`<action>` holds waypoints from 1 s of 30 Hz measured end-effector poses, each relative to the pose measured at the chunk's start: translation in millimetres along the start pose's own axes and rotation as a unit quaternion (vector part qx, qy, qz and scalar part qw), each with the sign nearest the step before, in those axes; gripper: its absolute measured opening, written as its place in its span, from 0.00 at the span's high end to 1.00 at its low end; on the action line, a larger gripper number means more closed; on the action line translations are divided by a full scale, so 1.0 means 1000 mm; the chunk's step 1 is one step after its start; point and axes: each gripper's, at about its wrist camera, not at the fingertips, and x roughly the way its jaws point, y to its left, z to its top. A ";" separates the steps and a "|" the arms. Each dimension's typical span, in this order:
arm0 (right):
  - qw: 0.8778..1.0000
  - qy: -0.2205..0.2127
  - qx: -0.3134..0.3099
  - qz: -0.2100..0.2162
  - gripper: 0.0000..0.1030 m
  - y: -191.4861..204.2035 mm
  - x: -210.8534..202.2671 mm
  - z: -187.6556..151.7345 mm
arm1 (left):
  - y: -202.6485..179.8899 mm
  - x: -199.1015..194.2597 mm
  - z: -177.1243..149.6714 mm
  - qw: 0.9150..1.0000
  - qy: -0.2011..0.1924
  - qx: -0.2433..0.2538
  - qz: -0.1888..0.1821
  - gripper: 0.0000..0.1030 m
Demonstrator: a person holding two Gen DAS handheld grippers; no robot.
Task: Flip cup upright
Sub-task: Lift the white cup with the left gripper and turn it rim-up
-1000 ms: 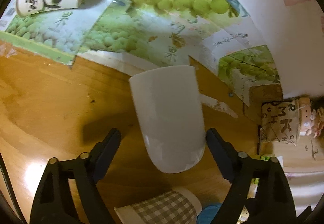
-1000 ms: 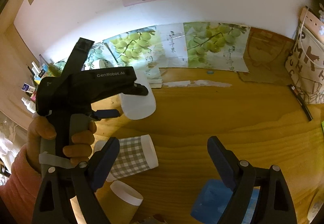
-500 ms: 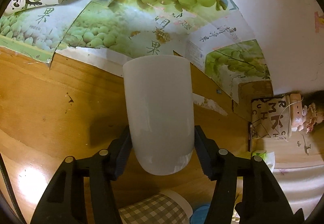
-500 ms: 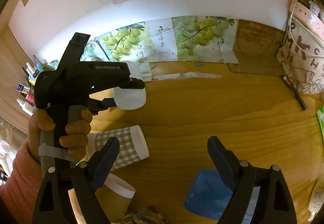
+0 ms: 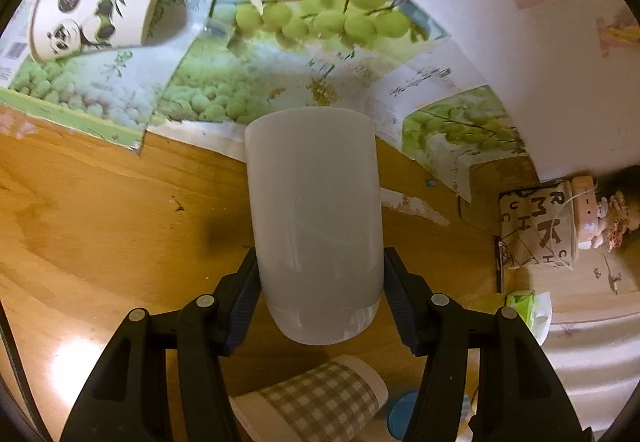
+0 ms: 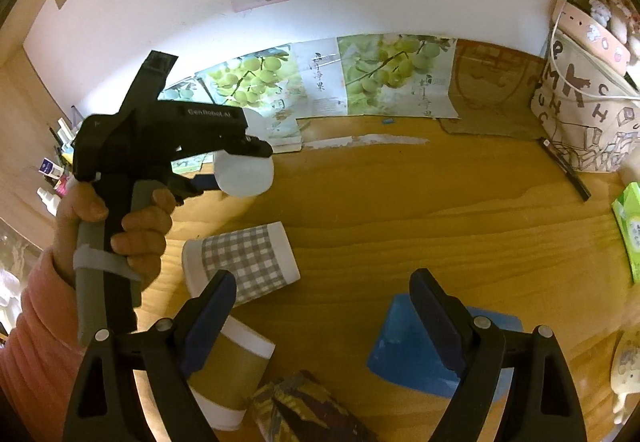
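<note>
A plain white cup (image 5: 316, 218) is clamped between the fingers of my left gripper (image 5: 320, 298), held above the wooden table (image 5: 100, 226) with its closed rounded base toward the camera and its far end pointing away. The right wrist view shows the same cup (image 6: 245, 175) held off the table by the left gripper (image 6: 240, 156), lying roughly level. My right gripper (image 6: 320, 306) is open and empty, low over the table's near side.
A checked paper cup (image 6: 244, 262) lies on its side below the held cup. A panda cup (image 5: 96, 14) lies on the grape posters (image 5: 280, 54). A brown cup (image 6: 224, 370), a blue pad (image 6: 420, 354), a printed bag (image 6: 580, 102) and a green box (image 6: 630, 230) are around.
My left gripper closed on the white cup and lifted it off the table. The right gripper stayed open and shifted only slightly.
</note>
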 end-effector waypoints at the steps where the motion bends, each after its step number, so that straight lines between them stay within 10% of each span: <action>1: 1.000 -0.002 0.000 0.000 0.14 0.001 -0.003 -0.002 | -0.001 -0.005 -0.001 1.000 -0.004 0.003 0.002 0.40; 30: 0.994 -0.093 -0.043 0.041 0.14 0.027 -0.131 -0.087 | -0.038 -0.158 -0.152 0.993 -0.083 0.067 0.056 0.40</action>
